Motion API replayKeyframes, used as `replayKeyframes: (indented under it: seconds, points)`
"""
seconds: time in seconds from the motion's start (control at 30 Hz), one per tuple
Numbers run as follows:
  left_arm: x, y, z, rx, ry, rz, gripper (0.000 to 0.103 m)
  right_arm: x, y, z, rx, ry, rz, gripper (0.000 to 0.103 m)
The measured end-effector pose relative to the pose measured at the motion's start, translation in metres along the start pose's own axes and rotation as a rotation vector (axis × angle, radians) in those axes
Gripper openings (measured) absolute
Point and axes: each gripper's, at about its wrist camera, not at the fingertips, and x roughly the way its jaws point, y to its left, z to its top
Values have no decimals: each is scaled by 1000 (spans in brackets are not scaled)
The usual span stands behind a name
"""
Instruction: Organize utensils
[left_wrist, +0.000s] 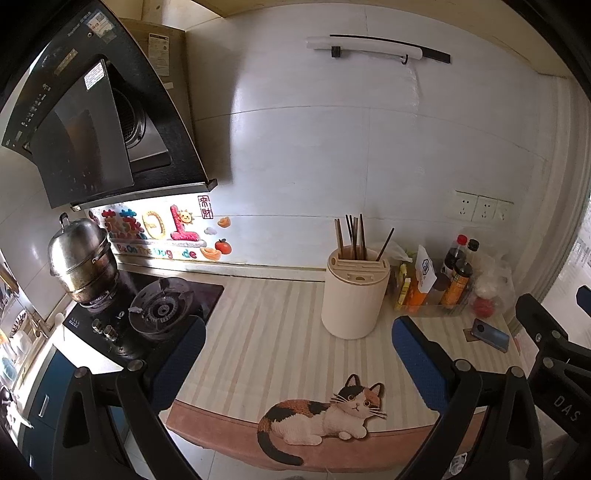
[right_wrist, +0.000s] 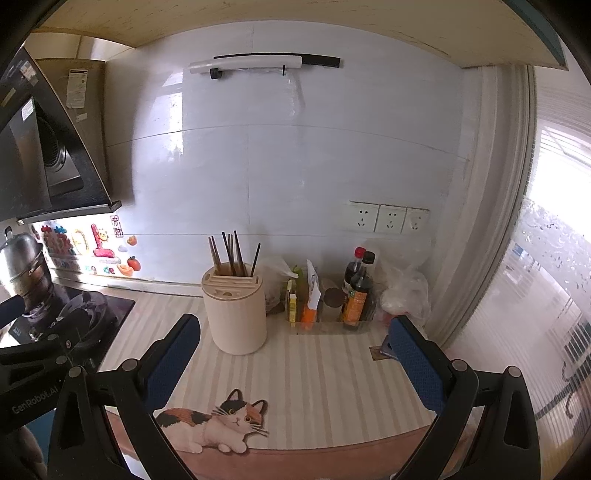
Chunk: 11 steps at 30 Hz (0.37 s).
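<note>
A cream cylindrical utensil holder (left_wrist: 354, 299) (right_wrist: 235, 315) stands on the striped counter mat near the wall. Several dark chopsticks (left_wrist: 352, 236) (right_wrist: 231, 254) stick up out of its top slots. My left gripper (left_wrist: 299, 347) is open with nothing between its blue-padded fingers; the holder lies ahead of it, a little right of centre. My right gripper (right_wrist: 295, 347) is also open and holds nothing; the holder sits ahead, just inside its left finger. No loose utensils show on the mat.
A gas hob (left_wrist: 159, 310) with a steel steamer pot (left_wrist: 83, 258) lies left, under a black range hood (left_wrist: 92, 122). Sauce bottles and packets (right_wrist: 332, 299) fill a clear tray right of the holder. A phone (left_wrist: 491, 336) lies near the window. The cat-print mat (left_wrist: 325, 413) hangs over the counter's front edge.
</note>
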Motion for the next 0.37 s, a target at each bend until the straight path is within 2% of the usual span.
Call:
replayKeyframes:
  seconds: [0.37]
  points:
    - [3, 0, 1, -4, 2, -7, 103, -1, 1, 2, 0, -4, -4, 103]
